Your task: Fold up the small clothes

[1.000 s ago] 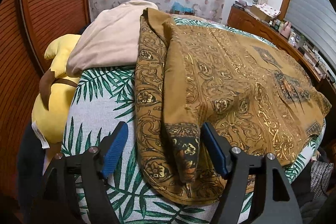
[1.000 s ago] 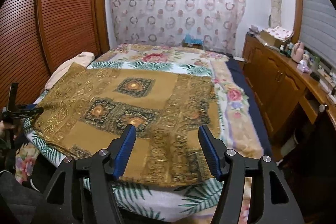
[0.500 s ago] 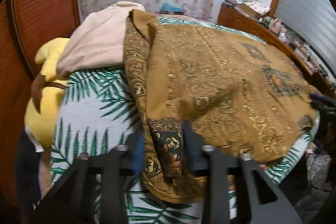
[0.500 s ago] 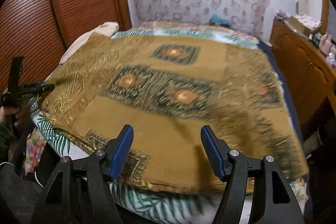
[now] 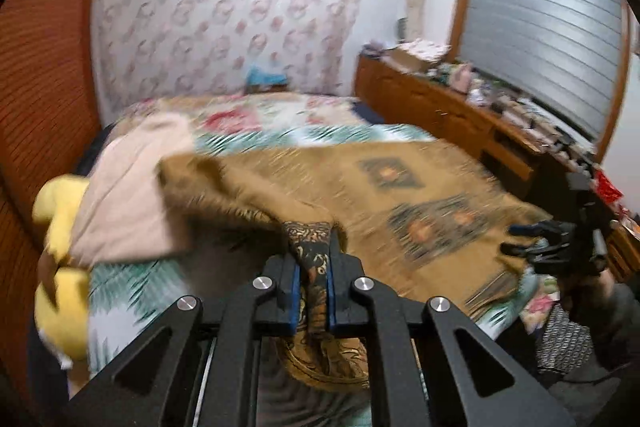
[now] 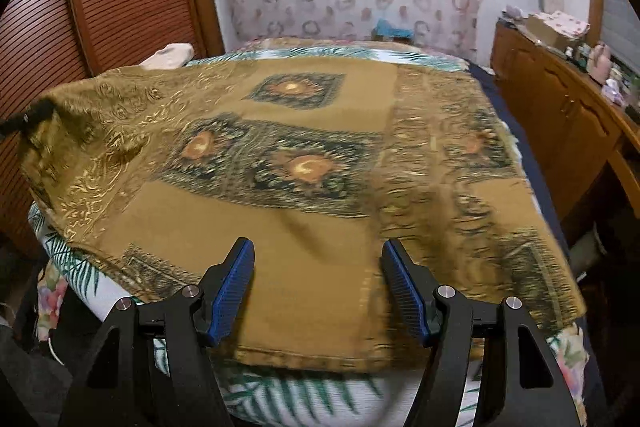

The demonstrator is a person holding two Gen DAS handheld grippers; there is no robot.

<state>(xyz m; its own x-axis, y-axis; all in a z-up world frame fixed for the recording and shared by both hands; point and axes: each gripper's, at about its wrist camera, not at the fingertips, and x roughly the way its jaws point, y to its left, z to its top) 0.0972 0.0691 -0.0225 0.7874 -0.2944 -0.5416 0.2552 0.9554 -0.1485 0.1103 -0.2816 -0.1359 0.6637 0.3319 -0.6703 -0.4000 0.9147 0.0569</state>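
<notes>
Our left gripper [image 5: 311, 277] pinches the brown batik shirt's [image 6: 320, 163] dark cuff, lifted above the bed [image 5: 120, 291]; our right gripper [image 6: 318, 287] gapes wide over its hem.

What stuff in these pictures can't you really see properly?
- Left wrist view: the part of the brown patterned shirt pinched in the left gripper is hidden by its shut jaws.
- Left wrist view: the yellow plush toy is blurred and half hidden behind the beige cloth.
- Right wrist view: small things on the wooden cabinet are too tiny to name.
</notes>
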